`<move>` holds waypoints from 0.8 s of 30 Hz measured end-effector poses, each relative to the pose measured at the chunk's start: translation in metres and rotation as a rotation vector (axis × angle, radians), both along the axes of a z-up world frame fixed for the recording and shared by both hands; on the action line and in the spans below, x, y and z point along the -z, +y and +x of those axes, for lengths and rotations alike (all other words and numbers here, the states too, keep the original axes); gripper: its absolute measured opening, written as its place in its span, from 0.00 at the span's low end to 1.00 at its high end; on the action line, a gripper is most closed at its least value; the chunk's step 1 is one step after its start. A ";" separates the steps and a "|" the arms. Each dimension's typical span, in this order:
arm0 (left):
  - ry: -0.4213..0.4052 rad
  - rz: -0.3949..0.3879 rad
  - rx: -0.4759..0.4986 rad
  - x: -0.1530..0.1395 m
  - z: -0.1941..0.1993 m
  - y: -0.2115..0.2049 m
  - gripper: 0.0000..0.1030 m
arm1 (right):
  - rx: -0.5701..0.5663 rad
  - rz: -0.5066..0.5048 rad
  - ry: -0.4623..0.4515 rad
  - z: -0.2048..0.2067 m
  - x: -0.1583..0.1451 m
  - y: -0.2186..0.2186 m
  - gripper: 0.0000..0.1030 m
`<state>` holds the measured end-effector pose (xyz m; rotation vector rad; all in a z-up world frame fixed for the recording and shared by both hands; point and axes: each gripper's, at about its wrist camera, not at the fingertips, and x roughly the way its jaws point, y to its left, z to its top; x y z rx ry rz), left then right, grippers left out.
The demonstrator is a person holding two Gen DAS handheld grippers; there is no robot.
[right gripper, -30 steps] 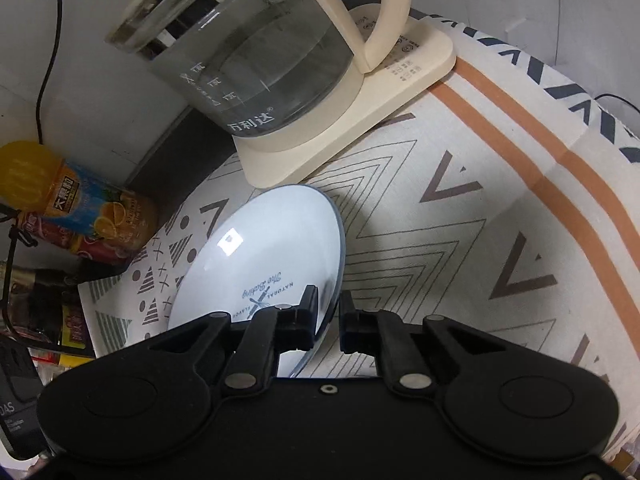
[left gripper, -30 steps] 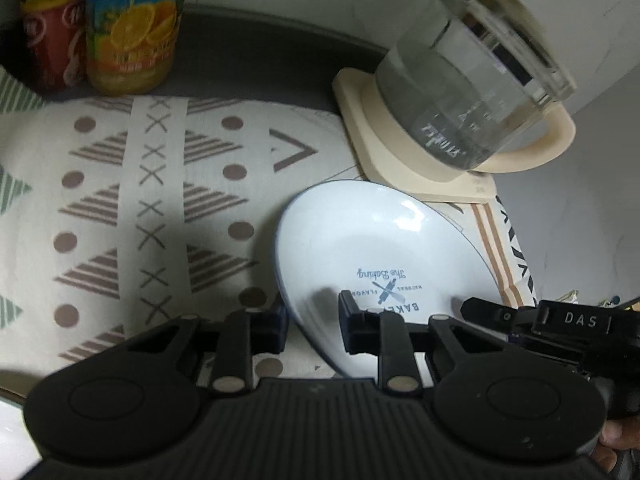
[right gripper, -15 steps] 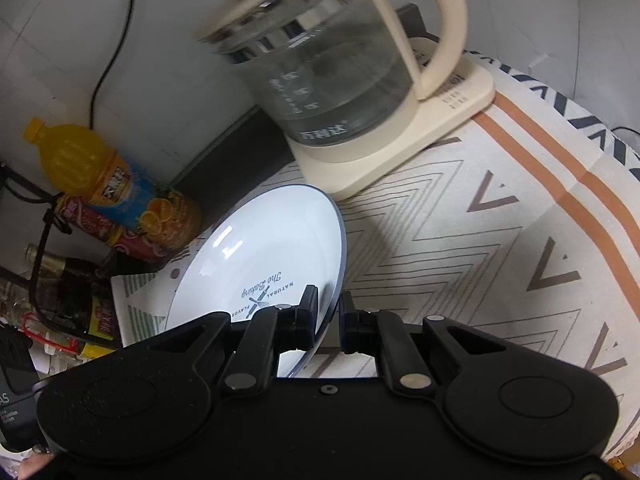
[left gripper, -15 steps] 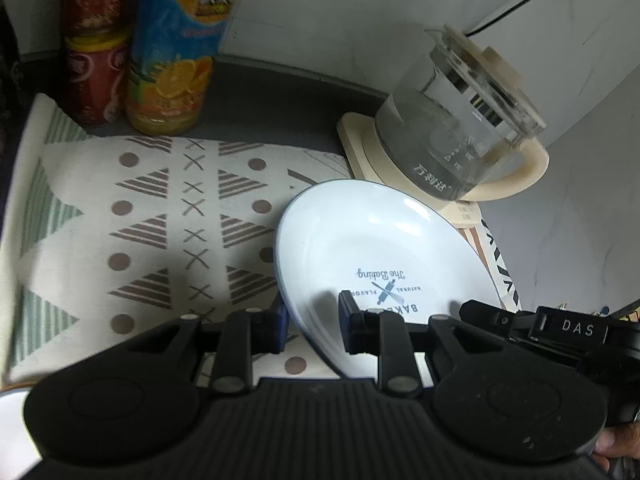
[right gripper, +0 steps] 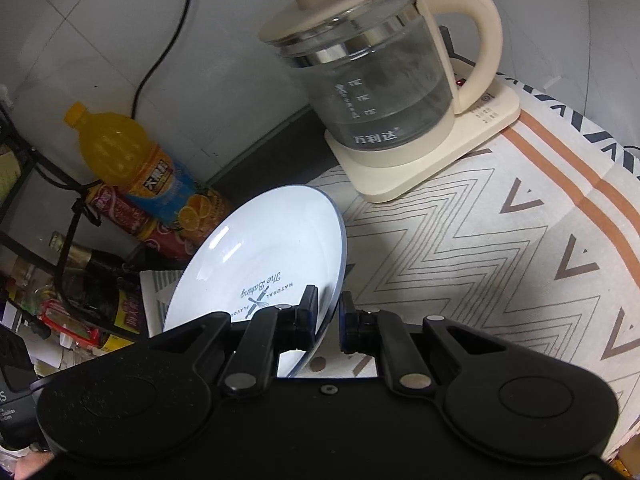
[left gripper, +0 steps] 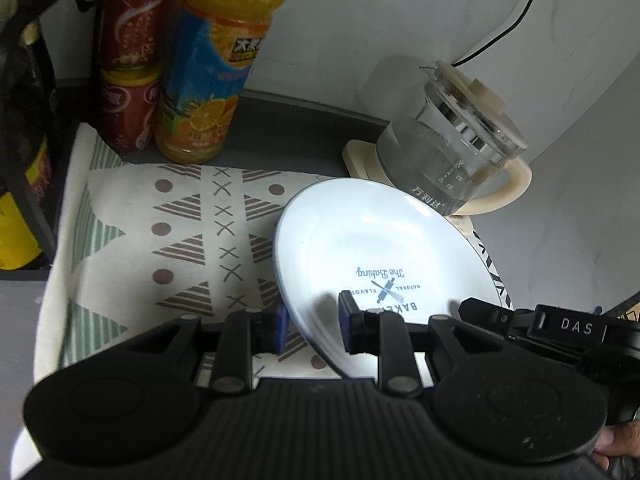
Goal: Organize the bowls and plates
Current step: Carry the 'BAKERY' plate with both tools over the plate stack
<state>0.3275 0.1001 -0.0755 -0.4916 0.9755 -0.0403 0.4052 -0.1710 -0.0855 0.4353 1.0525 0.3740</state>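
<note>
At the far left of the left wrist view a dark rack (left gripper: 24,168) is standing at the edge of the worktop; just right of it two red cans (left gripper: 128,76) are sitting stacked one on the other, with an orange juice bottle (left gripper: 212,76) touching their right side; in front of them a patterned cloth (left gripper: 168,248) is lying over the worktop (left gripper: 280,132); the left tongs (left gripper: 310,326) are clamping the near rim of a white plate (left gripper: 372,248), one pad under the rim and one on the printed face, so the plate is hanging tilted above the cloth; behind the plate's far edge a glass kettle (left gripper: 452,160) is sitting on its cream base; at the right edge the other tool, marked DAS, is showing with fingertips of a hand (left gripper: 616,440) below it.

In the right wrist view bottles and clutter are crowding the left edge; the juice bottle (right gripper: 132,168) is leaning beside the cans; the plate (right gripper: 264,256) is filling the middle, and the right tongs (right gripper: 328,318) are pinching its opposite rim, their pads close together on the thin edge; the kettle (right gripper: 380,68) is standing upper right, well clear of the plate; the striped cloth (right gripper: 500,264) is spreading out to the right.
</note>
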 end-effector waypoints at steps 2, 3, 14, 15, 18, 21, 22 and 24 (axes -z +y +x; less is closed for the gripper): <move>-0.004 -0.003 0.001 -0.002 -0.004 0.005 0.23 | 0.000 0.000 -0.010 -0.005 -0.002 0.004 0.10; -0.007 -0.001 0.002 -0.004 -0.007 0.007 0.23 | 0.003 0.001 -0.012 -0.008 -0.004 0.006 0.10; -0.062 0.024 0.061 -0.017 -0.033 0.027 0.23 | 0.035 -0.003 -0.063 -0.046 -0.015 0.025 0.10; -0.065 0.022 0.061 -0.017 -0.035 0.029 0.23 | 0.037 -0.002 -0.066 -0.050 -0.016 0.026 0.10; -0.067 0.017 0.054 -0.020 -0.043 0.034 0.23 | 0.035 -0.008 -0.068 -0.059 -0.018 0.031 0.11; -0.078 0.017 0.051 -0.023 -0.053 0.038 0.23 | 0.028 -0.007 -0.073 -0.068 -0.019 0.035 0.11; -0.078 0.016 0.048 -0.023 -0.055 0.039 0.23 | 0.024 -0.008 -0.072 -0.071 -0.018 0.036 0.11; -0.079 0.014 0.037 -0.024 -0.063 0.041 0.23 | 0.010 -0.015 -0.069 -0.075 -0.019 0.038 0.11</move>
